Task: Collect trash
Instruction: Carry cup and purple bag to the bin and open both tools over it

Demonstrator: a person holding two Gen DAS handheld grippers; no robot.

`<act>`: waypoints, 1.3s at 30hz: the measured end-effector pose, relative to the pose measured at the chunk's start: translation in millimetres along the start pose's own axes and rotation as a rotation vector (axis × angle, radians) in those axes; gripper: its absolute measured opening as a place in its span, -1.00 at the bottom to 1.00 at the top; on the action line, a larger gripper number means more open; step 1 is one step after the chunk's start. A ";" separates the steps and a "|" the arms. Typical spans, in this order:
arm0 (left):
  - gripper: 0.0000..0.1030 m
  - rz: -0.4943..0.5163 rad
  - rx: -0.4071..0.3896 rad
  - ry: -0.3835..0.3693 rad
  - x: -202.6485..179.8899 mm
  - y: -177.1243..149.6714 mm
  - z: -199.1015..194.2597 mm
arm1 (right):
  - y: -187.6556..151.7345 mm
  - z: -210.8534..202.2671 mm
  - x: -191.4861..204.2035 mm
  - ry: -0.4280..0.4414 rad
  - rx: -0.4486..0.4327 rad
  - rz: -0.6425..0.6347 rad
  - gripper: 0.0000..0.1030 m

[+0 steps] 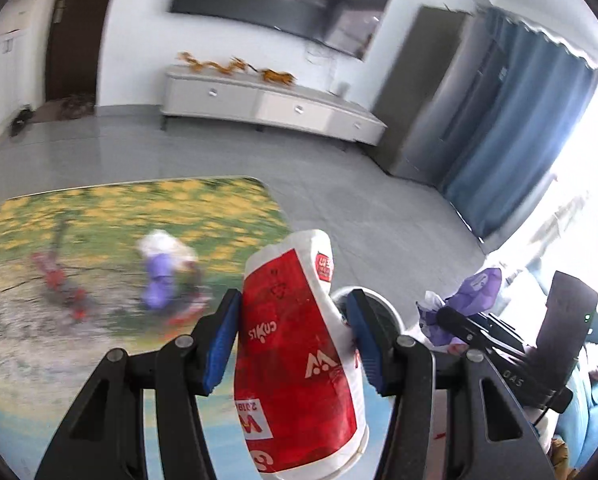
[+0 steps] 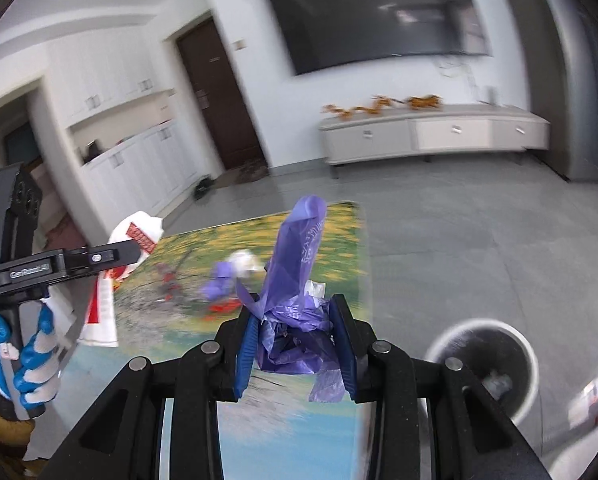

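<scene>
1. Centrally, the left gripper (image 1: 293, 332) clamps a crushed red-and-white paper cup (image 1: 299, 364); its blue fingers (image 1: 219, 344) press the cup's two sides, with the cup running lengthwise between them and its top projecting past the fingertips.
2. Right gripper (image 2: 295, 344): fingers (image 2: 245, 348) closed on a crumpled purple plastic bag (image 2: 295, 300); the bunched part sits between the pads, and a long tail stands up beyond the tips.
3. Beyond both sets of fingers, the desk (image 1: 99, 216) with a flower-print cover carries blurred purple, white and red litter (image 1: 167, 276).
4. Right of the right gripper's fingers and lower, a round trash bin (image 2: 487, 368) stands on the floor, something pale inside.
</scene>
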State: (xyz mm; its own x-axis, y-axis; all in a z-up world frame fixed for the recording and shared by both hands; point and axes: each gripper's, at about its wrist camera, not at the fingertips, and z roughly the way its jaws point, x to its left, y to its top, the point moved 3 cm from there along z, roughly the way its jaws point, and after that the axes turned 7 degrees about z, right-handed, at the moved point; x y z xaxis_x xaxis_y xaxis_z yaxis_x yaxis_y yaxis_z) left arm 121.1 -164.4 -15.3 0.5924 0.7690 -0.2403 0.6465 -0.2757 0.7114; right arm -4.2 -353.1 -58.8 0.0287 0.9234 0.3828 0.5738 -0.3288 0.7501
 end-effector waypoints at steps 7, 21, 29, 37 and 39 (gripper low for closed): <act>0.01 0.092 0.091 -0.070 -72.4 12.4 78.3 | -5.6 -20.2 -88.9 -0.150 -0.015 0.140 -0.36; 0.04 0.135 0.237 -0.121 -155.0 24.5 234.3 | -8.4 14.0 -203.3 -0.279 0.036 0.350 -0.31; 0.07 0.125 0.283 -0.124 -167.8 20.9 284.5 | -11.4 36.3 -237.7 -0.343 0.072 0.413 -0.09; 0.08 0.155 0.256 -0.129 -167.1 18.7 266.7 | -13.7 26.0 -233.4 -0.365 0.049 0.429 -0.01; 0.08 0.161 0.244 -0.119 -165.5 17.8 256.4 | -11.0 21.2 -228.1 -0.367 0.036 0.419 0.00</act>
State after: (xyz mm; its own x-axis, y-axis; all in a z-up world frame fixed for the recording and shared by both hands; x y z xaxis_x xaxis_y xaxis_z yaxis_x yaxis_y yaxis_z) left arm 157.8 -444.5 -132.3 0.7394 0.6351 -0.2233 0.6274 -0.5298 0.5706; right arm 0.3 -555.9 -165.8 0.5395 0.7260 0.4264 0.4798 -0.6813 0.5528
